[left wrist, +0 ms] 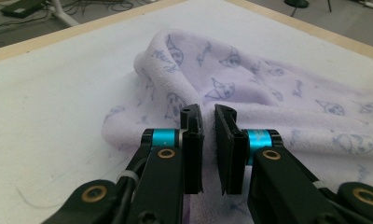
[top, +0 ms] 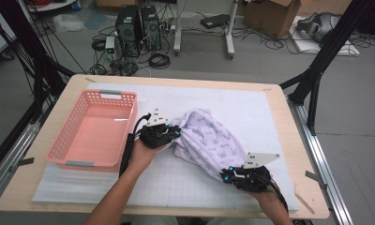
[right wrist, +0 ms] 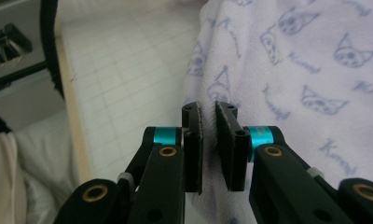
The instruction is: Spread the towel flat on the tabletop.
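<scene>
Item: towel [top: 209, 140], pale lilac terry, printed all over with small cat-like faces and a script word. It is seen at centre right of the high view, lying rumpled on the white gridded mat [top: 185, 183], running from the centre down towards the lower right. A pink basket [top: 63, 145] is seen at left of the frame, just beside the towel's near end; nothing is seen inside it.

Handling, as judged: light, soft and limp; no stiffness is to be expected, so any unsupported part is likely to sag and drag. The looped pile should give good friction against the pads; slipping is judged unlikely unless too thin an edge is taken. Not fragile. Hold is best taken at an edge or corner, with two well-separated points if the cloth is to be spread or folded.

Grip state: the left gripper [left wrist: 208, 112] is clenched on a fold at the towel's left end, with cloth pinched in the narrow gap between its jaws. The right gripper [right wrist: 208, 112] is likewise clamped on the towel's edge at the lower right end, cloth being seen between the pads.

Writing: a cursive word is repeated beneath the printed faces; in the right gripper view it appears to begin "Kuro", the remainder not being legible. No label or tag is seen.
</scene>
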`<state>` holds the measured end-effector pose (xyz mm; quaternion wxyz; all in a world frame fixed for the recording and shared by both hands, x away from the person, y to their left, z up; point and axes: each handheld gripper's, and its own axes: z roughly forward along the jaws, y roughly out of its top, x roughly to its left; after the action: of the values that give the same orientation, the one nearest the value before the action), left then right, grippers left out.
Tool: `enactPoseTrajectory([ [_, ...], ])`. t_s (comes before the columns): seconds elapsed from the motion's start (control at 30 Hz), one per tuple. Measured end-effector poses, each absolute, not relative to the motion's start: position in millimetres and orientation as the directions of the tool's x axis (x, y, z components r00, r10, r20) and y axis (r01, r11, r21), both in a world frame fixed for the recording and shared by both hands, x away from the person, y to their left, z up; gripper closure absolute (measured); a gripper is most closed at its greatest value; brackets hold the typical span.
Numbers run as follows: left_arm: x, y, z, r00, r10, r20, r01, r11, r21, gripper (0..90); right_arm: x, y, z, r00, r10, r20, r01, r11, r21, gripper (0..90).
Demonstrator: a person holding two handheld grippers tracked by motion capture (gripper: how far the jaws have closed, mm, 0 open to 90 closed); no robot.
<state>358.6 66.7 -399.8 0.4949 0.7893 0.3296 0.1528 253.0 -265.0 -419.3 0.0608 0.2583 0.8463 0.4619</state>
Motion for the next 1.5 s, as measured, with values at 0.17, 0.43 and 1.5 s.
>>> enactPoseTrajectory([
  [0.17, 376, 57, -413, 0.688, 0.721, -0.085, 0.412, -0.29, 0.864, 79.9, 273, -265, -418, -0.824, 0.552, 0.129, 0.392, 0.389, 0.834, 80.1],
  [0.43, 393, 53, -428, 0.567, 0.81, -0.149, 0.474, -0.173, 0.863, 53.6, 315, -269, -417, -0.697, 0.706, 0.123, 0.449, 0.295, 0.843, 79.9],
  [1.5, 331, 15, -441, 0.846, 0.532, -0.027, 0.329, -0.482, 0.812, 42.6, 345, -275, -436, -0.53, 0.841, 0.104, 0.544, 0.243, 0.803, 77.8],
])
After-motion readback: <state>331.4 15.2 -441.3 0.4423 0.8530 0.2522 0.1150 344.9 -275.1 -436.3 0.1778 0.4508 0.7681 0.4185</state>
